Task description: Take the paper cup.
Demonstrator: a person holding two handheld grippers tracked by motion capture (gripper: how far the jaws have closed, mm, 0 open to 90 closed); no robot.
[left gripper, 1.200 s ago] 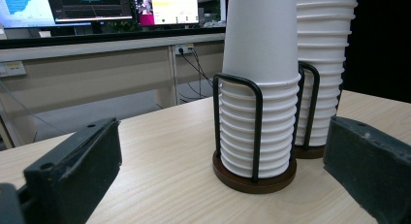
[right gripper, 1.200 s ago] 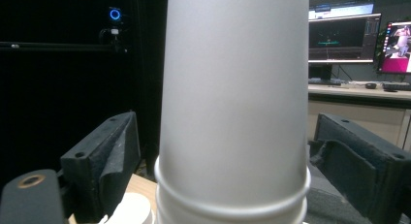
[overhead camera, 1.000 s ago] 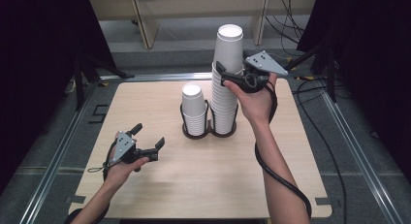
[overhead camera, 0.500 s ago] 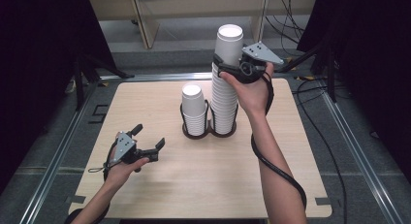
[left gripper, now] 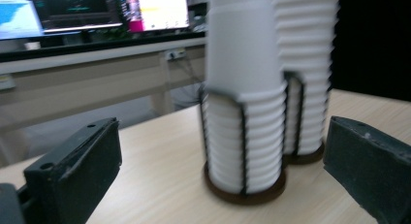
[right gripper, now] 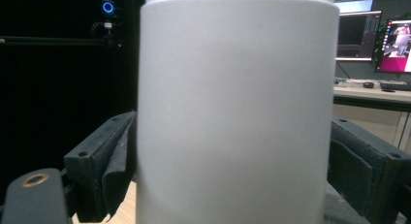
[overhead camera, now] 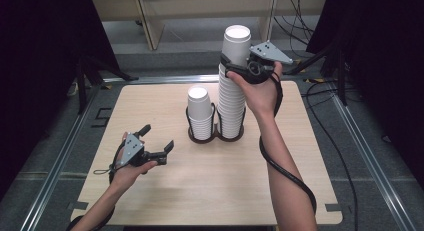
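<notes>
The top cup (overhead camera: 237, 45) caps the taller stack (overhead camera: 232, 103) in the wire holder (overhead camera: 215, 136); our right gripper (overhead camera: 234, 70) has just been closing around it, pads touching. Squeezing off-centre, we could tip the stack or lift two cups. Our left gripper (overhead camera: 156, 145) gapes empty.

right gripper (overhead camera: 231, 71): jaws closing around top cup (overhead camera: 237, 46) | left gripper (overhead camera: 157, 142): lifted slightly
</notes>
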